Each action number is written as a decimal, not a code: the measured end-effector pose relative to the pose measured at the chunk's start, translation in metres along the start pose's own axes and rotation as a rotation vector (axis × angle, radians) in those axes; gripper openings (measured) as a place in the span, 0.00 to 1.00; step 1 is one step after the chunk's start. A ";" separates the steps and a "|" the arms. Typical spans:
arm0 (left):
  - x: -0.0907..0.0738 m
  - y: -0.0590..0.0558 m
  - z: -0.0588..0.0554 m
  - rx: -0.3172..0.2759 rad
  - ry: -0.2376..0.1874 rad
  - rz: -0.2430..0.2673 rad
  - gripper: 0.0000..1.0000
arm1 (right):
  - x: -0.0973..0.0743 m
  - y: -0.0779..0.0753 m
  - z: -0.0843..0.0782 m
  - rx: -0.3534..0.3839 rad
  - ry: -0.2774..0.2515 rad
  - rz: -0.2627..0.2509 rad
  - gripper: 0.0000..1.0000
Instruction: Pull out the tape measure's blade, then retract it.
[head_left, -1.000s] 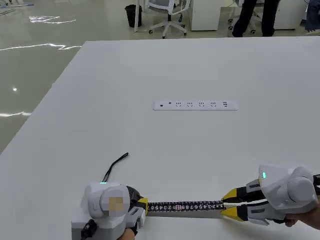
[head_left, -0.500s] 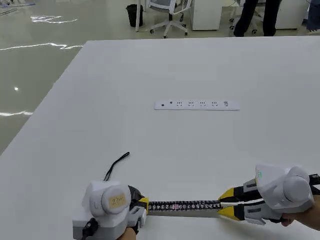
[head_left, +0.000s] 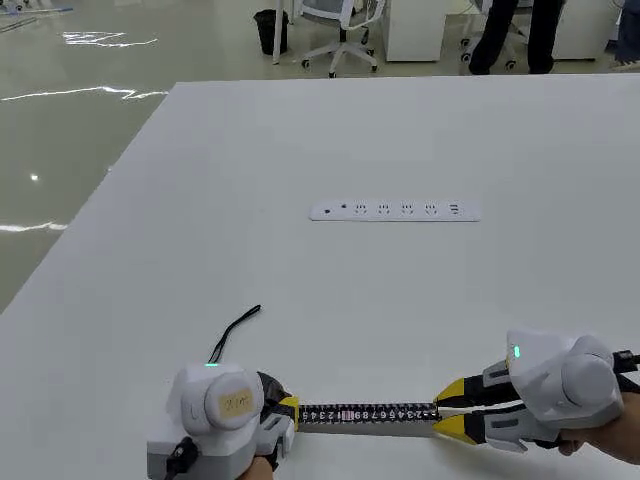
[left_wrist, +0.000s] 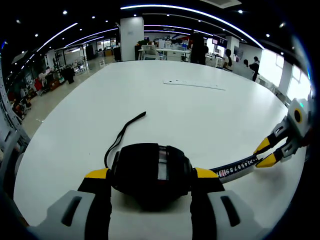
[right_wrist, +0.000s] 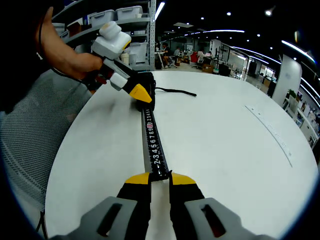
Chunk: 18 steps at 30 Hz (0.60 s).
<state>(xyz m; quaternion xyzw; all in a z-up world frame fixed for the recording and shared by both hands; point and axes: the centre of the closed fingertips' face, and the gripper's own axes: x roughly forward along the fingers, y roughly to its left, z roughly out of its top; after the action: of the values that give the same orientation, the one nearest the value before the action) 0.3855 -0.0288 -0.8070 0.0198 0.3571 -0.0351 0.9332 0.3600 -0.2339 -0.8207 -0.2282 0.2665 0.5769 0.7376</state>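
- Your left gripper (left_wrist: 152, 173) is squeezed shut on the black tape measure (left_wrist: 150, 161), which sits on the white table (head_left: 300, 150) close to you.
- Your right gripper (right_wrist: 159, 178) is closed and pinches the end of the blade (right_wrist: 151, 142).
- The blade runs straight between your two grippers.
- The black strap (head_left: 236, 329) lies on the table just behind the tape measure.
- A white power strip (head_left: 395, 211) sits farther back.

A white power strip (head_left: 395, 211) lies flat on the white table (head_left: 300, 150).
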 end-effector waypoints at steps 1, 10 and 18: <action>0.000 0.000 0.000 0.000 0.000 0.000 0.60 | 0.000 0.000 0.000 0.000 0.000 0.000 0.13; 0.000 0.000 0.000 0.002 -0.001 -0.002 0.60 | 0.004 0.001 0.001 0.004 0.001 0.004 0.13; 0.000 -0.001 0.000 0.002 0.000 -0.003 0.60 | 0.006 0.001 0.001 0.009 0.001 0.003 0.13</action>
<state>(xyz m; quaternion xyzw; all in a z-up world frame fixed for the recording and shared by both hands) 0.3859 -0.0295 -0.8072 0.0202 0.3573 -0.0369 0.9330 0.3601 -0.2286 -0.8239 -0.2248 0.2697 0.5767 0.7376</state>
